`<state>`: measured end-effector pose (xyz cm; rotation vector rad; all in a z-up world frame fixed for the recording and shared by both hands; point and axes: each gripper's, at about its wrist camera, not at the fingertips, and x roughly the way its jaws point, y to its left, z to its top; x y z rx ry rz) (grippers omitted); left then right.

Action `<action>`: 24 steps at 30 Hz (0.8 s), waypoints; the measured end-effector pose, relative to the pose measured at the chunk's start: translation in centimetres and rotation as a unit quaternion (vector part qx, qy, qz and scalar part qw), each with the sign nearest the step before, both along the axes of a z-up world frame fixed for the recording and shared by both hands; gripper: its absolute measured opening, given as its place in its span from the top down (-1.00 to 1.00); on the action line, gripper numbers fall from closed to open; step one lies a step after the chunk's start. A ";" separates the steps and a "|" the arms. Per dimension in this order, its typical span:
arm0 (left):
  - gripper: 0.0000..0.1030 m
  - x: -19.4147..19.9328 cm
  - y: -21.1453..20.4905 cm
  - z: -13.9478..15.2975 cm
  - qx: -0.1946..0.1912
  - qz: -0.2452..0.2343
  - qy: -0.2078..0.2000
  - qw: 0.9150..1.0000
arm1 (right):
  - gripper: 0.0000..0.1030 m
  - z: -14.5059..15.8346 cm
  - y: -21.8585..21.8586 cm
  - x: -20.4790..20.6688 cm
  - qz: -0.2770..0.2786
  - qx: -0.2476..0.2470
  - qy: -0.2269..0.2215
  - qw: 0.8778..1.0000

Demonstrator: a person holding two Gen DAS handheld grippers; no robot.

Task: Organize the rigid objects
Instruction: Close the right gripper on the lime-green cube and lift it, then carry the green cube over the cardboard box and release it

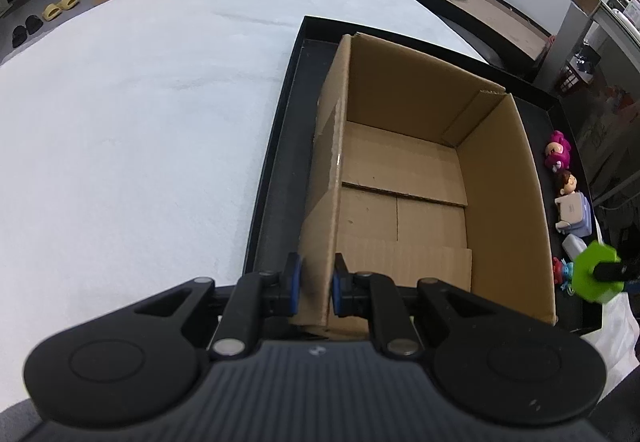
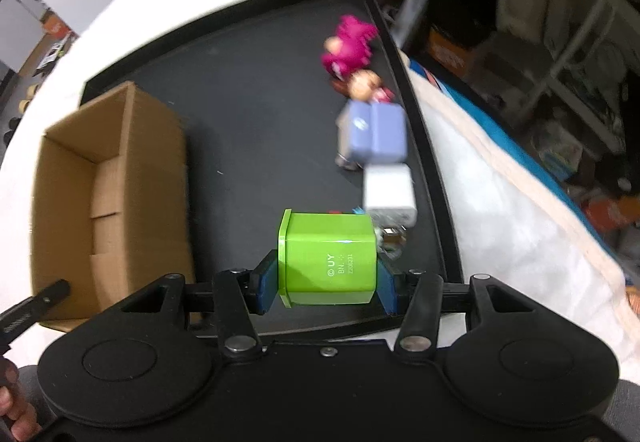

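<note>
Holding the near wall of the cardboard box (image 1: pixel 404 178), the left tool (image 1: pixel 316 288) sits at the lower middle of the left wrist view, blue pads pinched nearly together on the cardboard edge. Box stands inside a black tray (image 1: pixel 276 178) on a white-covered counter (image 1: pixel 140 122); box interior appears empty.

Right wrist view: box at left of frame, right tool (image 2: pixel 326 282) at lower centre, pads pressed on both flanks of a green block (image 2: pixel 330 258), which looks lifted clear of the tray floor. Frame is motion-blurred. Upper right of it along the tray's rim, a row of remaining items: pink figure (image 2: pixel 350 42), a small doll head (image 2: pixel 364 82), lavender block (image 2: pixel 374 134), white cube (image 2: pixel 388 192); something small and partly hidden just behind the green block, cannot identify.

Risks, as judged:
- Block faces look smooth and glossy; the hold is across flat sides only, so a fast swing toward the box could let it slip or rotate.
- Release too early would hit the box's wall or drop the block onto the tray.
- Left grip is on thin cardboard; a bump could tip the box.
</note>
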<state>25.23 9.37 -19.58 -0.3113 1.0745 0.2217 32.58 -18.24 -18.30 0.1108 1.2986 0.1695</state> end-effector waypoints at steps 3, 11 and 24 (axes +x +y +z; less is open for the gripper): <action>0.73 0.0 0.0 0.0 -0.004 0.002 0.003 1.000 | 0.07 1.0 1.0 -0.1 0.010 0.005 -0.013 1.000; 0.73 0.3 -0.3 0.1 0.006 -0.012 0.008 1.000 | 0.07 3.8 3.1 -0.3 0.027 0.003 -0.054 0.998; 0.73 0.3 -0.1 -0.1 -0.003 -0.024 0.009 1.000 | 0.07 7.2 7.7 -0.1 0.067 -0.008 -0.107 0.992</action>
